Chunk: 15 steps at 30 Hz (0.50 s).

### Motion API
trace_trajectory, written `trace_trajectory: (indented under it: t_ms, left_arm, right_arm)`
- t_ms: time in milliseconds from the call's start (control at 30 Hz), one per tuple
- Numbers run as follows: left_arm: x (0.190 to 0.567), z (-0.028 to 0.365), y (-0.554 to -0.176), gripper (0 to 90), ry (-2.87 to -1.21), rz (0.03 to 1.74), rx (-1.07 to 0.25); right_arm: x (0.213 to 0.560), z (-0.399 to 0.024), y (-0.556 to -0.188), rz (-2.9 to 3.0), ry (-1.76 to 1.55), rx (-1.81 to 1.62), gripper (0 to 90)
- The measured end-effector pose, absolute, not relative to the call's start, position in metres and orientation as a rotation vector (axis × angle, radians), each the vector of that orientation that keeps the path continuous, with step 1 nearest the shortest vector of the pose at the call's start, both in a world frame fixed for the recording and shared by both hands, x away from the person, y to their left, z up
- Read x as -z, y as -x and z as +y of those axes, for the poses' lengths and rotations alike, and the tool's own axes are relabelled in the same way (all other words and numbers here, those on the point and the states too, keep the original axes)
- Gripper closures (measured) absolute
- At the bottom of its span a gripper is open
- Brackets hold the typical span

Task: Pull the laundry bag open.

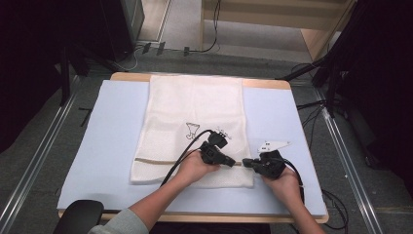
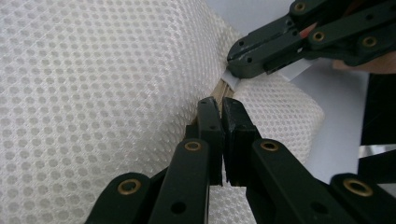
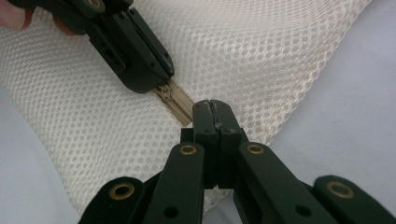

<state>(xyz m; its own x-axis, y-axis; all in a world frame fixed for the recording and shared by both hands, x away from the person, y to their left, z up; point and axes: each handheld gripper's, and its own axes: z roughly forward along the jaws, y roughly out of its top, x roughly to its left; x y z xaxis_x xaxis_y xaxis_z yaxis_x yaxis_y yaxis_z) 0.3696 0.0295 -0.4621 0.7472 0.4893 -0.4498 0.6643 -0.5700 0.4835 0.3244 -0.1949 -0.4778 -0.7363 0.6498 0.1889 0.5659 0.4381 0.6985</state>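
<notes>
Zipper (image 3: 175, 99) between both hand-held grippers, mesh bag (image 1: 195, 122)

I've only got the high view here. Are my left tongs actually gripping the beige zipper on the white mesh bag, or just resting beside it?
Observer: Gripping it. The left gripper view shows the left tongs shut on the beige zipper of the white mesh bag.
Operator: And the right tongs?
Observer: The right gripper view shows the right tongs shut on the zipper where it reaches the bag's edge.
Operator: Are the two touching?
Observer: No. In that view a short stretch of bare zipper lies between them.
</notes>
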Motion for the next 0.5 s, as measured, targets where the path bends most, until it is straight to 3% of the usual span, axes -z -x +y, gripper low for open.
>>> trace_trajectory:
  t_ms: [500]
  left_arm:
    - [0.454, 0.07, -0.369, 89.0, -2.268, 0.89, 0.355]
  right_arm:
    - [0.478, -0.195, -0.324, 2.568, -1.075, -1.184, 90.0]
